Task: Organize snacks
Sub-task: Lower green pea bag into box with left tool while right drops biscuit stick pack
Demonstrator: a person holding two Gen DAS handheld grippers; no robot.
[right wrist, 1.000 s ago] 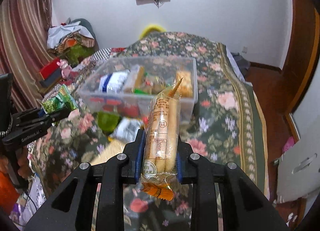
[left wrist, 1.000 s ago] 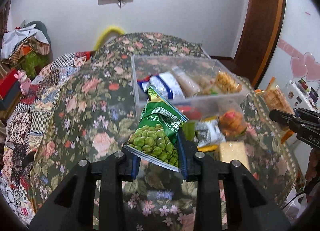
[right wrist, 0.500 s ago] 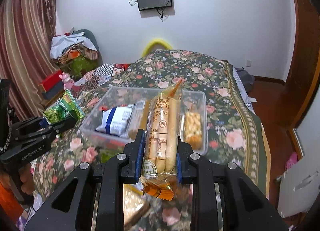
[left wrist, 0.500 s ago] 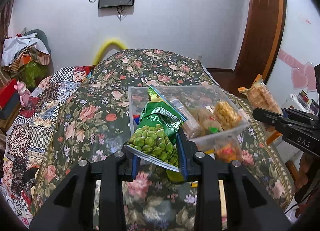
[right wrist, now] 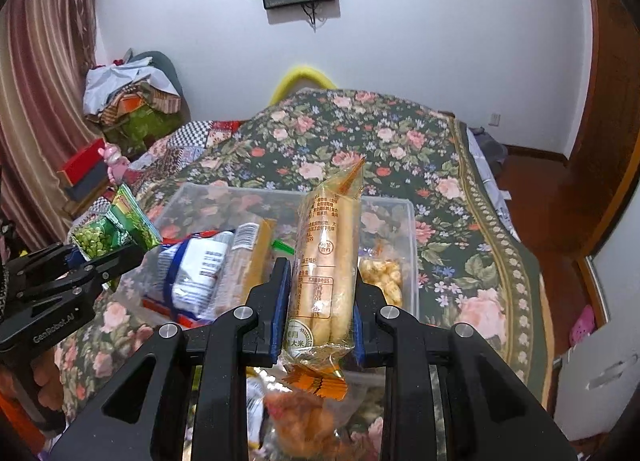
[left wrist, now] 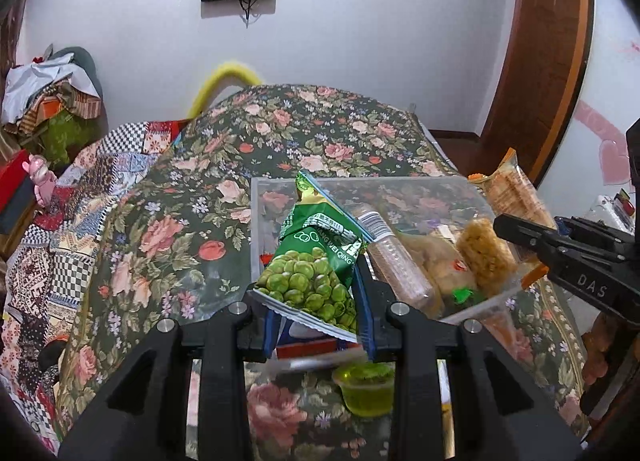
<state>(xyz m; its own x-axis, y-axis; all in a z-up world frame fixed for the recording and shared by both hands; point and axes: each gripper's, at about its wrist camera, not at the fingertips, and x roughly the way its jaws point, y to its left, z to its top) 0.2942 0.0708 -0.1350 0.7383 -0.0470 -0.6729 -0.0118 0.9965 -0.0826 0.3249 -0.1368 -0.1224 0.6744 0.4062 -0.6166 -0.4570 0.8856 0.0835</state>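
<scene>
My left tool [left wrist: 316, 297] is clamped on one green pea snack bag [left wrist: 316, 265], held upright between its fingers. Just ahead of this tool and slightly below it stands the one clear plastic bin [left wrist: 256, 229] on the flowered bed cover [left wrist: 160, 229]. The bag is over the near left corner of the bin. Under this tool, outside the bin, I see one green jelly cup [left wrist: 366, 385].

My right tool [right wrist: 320, 305] is clamped on one long pack of rice sticks [right wrist: 326, 257], also upright, with the bin [right wrist: 412, 229] directly in front and below. In the bin I count about five packs; the blue and white bag [right wrist: 192, 273] and the puffed corn bar [right wrist: 382, 277] are the clearest.

I judge that I am carrying both snacks to the bin. Next, each tool must go a little forward and down over a free place, then release. Some loose snacks remain below my right tool, too blurred to count.
</scene>
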